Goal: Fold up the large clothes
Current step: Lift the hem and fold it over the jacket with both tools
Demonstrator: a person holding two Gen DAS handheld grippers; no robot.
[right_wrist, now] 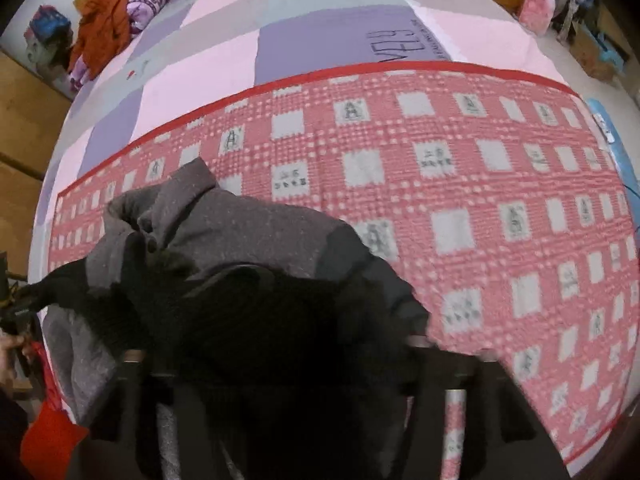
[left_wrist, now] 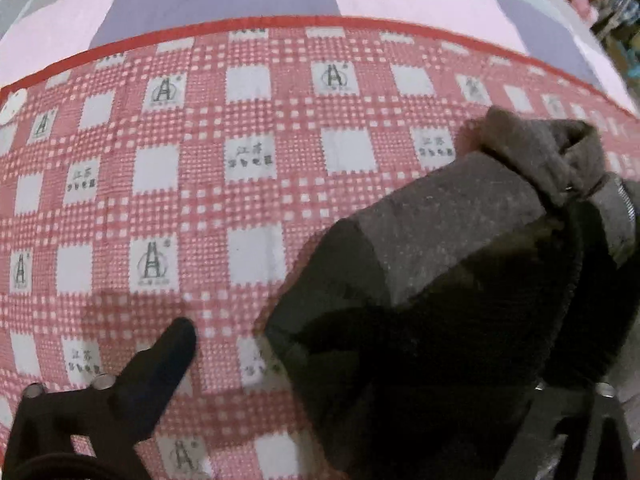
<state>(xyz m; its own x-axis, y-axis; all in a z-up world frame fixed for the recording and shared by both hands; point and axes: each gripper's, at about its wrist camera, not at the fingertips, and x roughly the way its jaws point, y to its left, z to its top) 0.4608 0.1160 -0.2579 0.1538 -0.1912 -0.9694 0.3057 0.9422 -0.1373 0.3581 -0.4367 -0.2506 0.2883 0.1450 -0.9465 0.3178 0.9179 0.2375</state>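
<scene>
Dark garment just laid on the bed, both claws parted.
The grey-black garment lies bunched at lower right over the red checked blanket. The left claw gapes wide; the right claw stands partly open, straddling cloth. Judged next: spread it flat, then regrip an edge.

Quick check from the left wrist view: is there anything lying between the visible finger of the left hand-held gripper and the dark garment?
Nothing: only bare red checked blanket lies between the finger and the dark garment, as the left wrist view shows.
</scene>
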